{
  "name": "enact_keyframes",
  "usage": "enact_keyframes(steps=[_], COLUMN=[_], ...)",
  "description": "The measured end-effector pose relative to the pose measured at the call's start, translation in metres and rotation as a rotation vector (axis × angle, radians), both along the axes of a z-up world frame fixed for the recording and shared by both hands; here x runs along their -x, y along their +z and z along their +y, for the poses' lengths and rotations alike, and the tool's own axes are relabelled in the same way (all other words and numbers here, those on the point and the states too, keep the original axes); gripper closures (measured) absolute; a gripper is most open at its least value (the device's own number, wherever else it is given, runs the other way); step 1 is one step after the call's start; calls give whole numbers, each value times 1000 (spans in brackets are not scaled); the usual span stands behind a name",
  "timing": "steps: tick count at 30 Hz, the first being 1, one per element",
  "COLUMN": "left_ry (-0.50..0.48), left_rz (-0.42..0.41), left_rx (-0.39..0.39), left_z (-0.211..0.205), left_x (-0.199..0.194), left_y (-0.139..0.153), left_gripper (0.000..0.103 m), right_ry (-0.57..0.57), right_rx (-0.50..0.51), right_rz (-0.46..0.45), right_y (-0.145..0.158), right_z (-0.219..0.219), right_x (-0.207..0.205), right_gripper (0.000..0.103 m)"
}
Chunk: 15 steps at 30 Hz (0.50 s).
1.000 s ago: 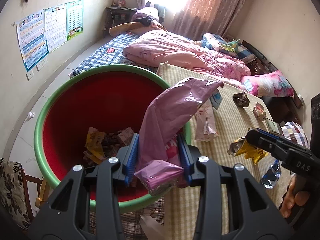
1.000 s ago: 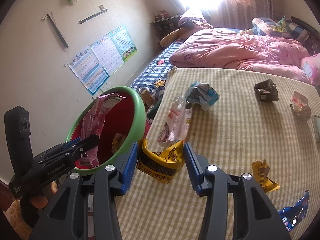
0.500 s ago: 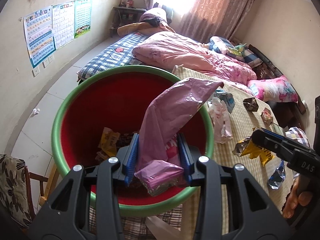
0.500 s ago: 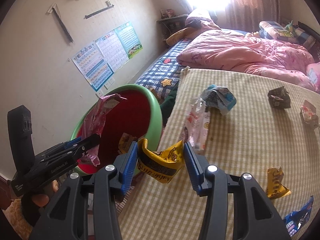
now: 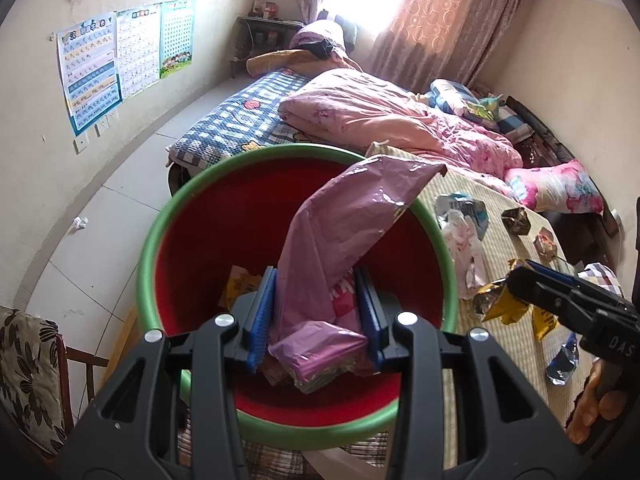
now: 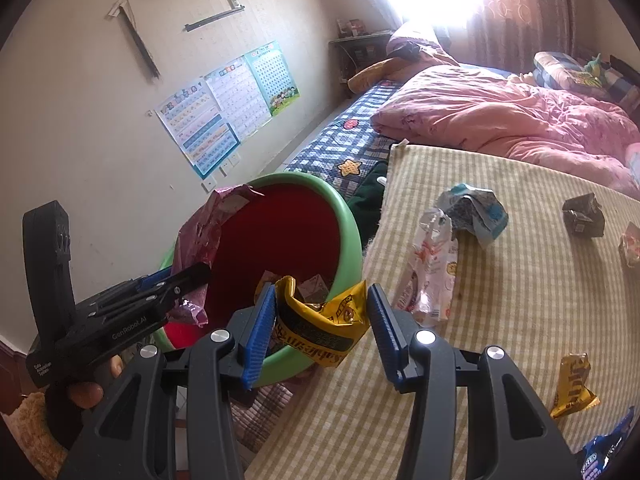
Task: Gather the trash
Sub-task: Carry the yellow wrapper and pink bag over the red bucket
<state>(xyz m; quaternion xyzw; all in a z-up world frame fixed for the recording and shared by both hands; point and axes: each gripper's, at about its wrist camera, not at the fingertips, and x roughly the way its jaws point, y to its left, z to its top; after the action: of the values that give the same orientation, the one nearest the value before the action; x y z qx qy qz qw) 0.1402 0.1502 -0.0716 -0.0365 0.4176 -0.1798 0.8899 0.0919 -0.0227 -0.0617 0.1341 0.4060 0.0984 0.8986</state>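
green-rimmed red tub (image 5: 160,236) off mat's (image 6: 520,280) left edge: wrappers (image 6: 312,286) inside | left gripper (image 5: 316,316) pinches pink bag (image 5: 352,220) above tub | right gripper (image 6: 322,320) clamps yellow wrapper (image 6: 320,324) over rim

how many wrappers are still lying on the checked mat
7: white-pink one and blue-white one near the bin-side edge, dark one, small one at far right, two yellow and blue one nearest. Others may be hidden.

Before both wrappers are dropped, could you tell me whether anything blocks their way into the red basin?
Nothing visible does. The left gripper holds the pink plastic bag over the open green-rimmed red basin; the right gripper holds the yellow snack wrapper at its rim.
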Motion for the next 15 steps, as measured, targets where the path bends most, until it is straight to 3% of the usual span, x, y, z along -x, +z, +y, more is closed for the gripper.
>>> enact_keyframes(steps=[15], left_ry=[33], left_rz=[-2], left_rx=[-18], left_z=[9], left_x=[-13], left_y=[-1], left_gripper=[65], right_ry=[62], right_rx=[6], right_rz=[-31], right_y=[9], right_z=[23], right_x=[-20], right_gripper=[56])
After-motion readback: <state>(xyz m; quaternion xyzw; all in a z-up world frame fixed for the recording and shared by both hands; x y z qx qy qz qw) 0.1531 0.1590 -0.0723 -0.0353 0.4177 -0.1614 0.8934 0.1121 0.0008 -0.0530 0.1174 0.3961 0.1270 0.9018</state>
